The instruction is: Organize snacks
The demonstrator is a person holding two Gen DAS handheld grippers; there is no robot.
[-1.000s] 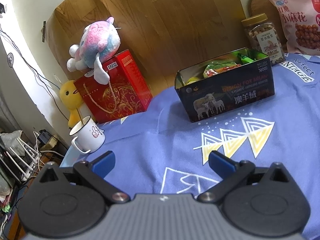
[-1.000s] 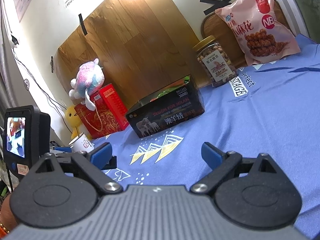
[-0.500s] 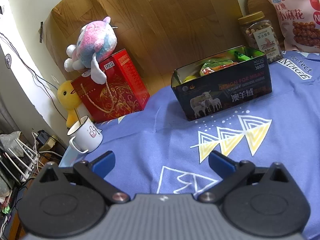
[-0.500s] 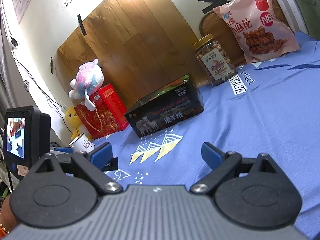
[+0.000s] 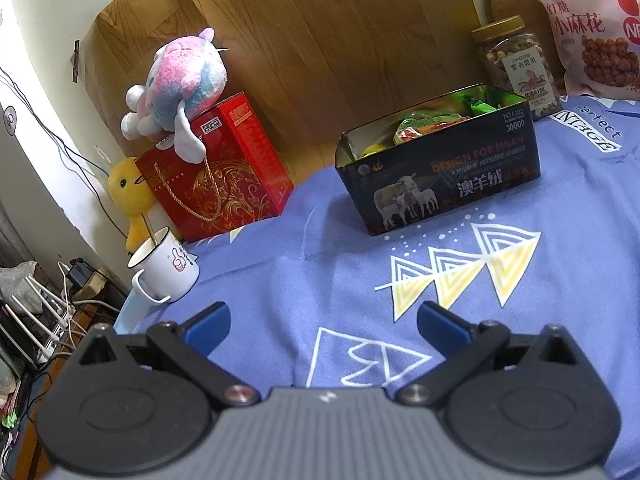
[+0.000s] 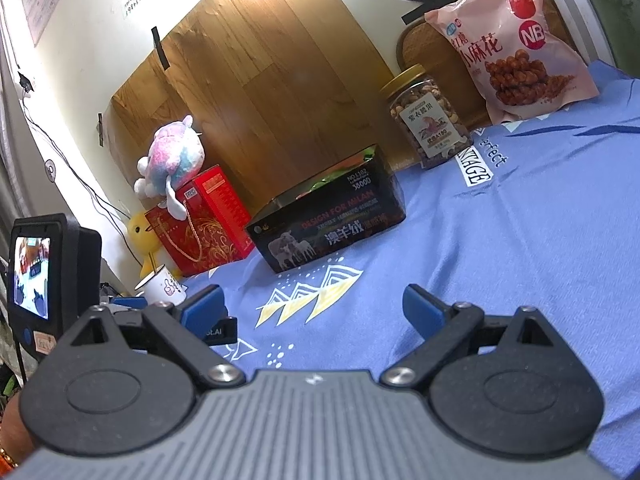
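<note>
A black open box with sheep printed on its side stands on the blue cloth and holds several snack packets. It also shows in the right wrist view. A jar of nuts and a pink snack bag stand behind it by the wall. My left gripper is open and empty, above the cloth in front of the box. My right gripper is open and empty, further back from the box.
A red gift box with a plush toy on top stands at the left. A yellow duck toy and a white mug sit near the table's left edge. A wooden board leans on the wall behind.
Both grippers have drifted back slightly from the box and stayed open. Nothing on the table has moved.
</note>
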